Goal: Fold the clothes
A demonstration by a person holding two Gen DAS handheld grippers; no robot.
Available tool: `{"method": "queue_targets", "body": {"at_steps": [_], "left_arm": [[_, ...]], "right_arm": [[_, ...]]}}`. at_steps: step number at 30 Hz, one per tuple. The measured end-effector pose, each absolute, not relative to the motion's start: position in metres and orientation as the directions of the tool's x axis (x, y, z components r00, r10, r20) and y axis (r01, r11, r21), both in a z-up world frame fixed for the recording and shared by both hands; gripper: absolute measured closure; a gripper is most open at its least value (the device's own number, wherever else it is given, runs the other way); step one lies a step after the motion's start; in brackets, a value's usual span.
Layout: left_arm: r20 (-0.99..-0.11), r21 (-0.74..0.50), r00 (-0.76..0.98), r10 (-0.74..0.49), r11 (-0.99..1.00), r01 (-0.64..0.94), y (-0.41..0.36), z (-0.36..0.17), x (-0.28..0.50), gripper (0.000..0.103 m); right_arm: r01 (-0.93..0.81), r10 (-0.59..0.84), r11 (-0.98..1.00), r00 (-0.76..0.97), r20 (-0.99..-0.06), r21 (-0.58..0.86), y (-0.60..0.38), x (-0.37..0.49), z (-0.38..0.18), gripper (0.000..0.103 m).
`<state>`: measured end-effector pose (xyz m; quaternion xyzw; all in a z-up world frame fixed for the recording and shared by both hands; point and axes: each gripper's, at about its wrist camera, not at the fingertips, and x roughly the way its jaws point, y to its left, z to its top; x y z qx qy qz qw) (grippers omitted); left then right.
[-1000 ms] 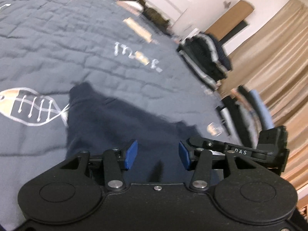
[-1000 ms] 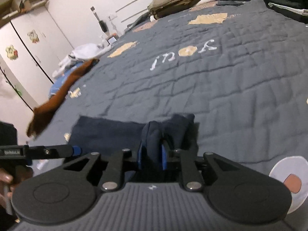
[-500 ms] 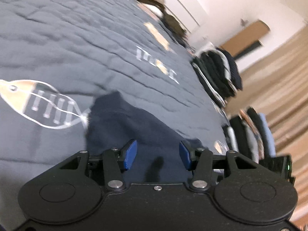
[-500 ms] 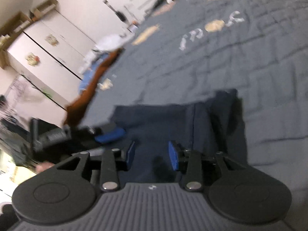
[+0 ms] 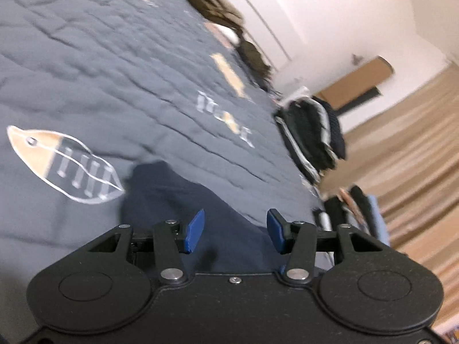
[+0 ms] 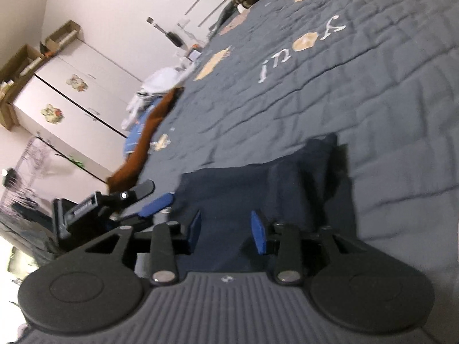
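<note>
Navy garment [image 6: 266, 189] lies folded flat on the grey quilt [image 6: 358, 91], directly ahead of and beneath both claws, its long axis running from one claw to the other; right gripper [image 6: 226, 230] has just spread its jaws and holds nothing; left gripper [image 5: 233, 229] hovers part-open and empty over the opposite end.

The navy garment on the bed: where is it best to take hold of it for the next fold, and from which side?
Probably the near edge of the navy garment, from the near side where both grippers hover with open jaws. It lies flat on the quilt, and its right end carries a thicker folded band, so the right gripper gets more cloth there.
</note>
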<state>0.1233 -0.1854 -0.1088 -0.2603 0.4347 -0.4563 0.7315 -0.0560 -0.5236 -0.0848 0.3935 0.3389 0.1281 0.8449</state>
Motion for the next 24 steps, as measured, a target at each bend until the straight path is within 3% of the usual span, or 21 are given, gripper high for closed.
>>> {"method": "queue_targets", "body": {"at_steps": [7, 14, 19, 24], "left_arm": [[-0.407, -0.792, 0.111, -0.907, 0.41, 0.452, -0.189, -0.108, 0.083, 0.048], [-0.436, -0.807, 0.01, -0.9, 0.397, 0.437, -0.188, -0.124, 0.048, 0.048], [-0.395, -0.839, -0.022, -0.918, 0.351, 0.417, -0.177, -0.124, 0.022, 0.046], [-0.466, -0.823, -0.055, -0.883, 0.41, 0.393, -0.172, -0.14, 0.007, 0.041]], "right_arm": [[0.052, 0.534, 0.62, 0.703, -0.47, 0.783, -0.505, -0.084, -0.084, 0.065], [0.071, 0.557, 0.582, 0.692, -0.46, 0.81, -0.488, -0.119, -0.092, 0.065], [0.054, 0.562, 0.569, 0.703, -0.436, 0.82, -0.482, -0.142, -0.086, 0.065], [0.133, 0.514, 0.596, 0.695, -0.503, 0.792, -0.489, -0.162, -0.101, 0.066]]}}
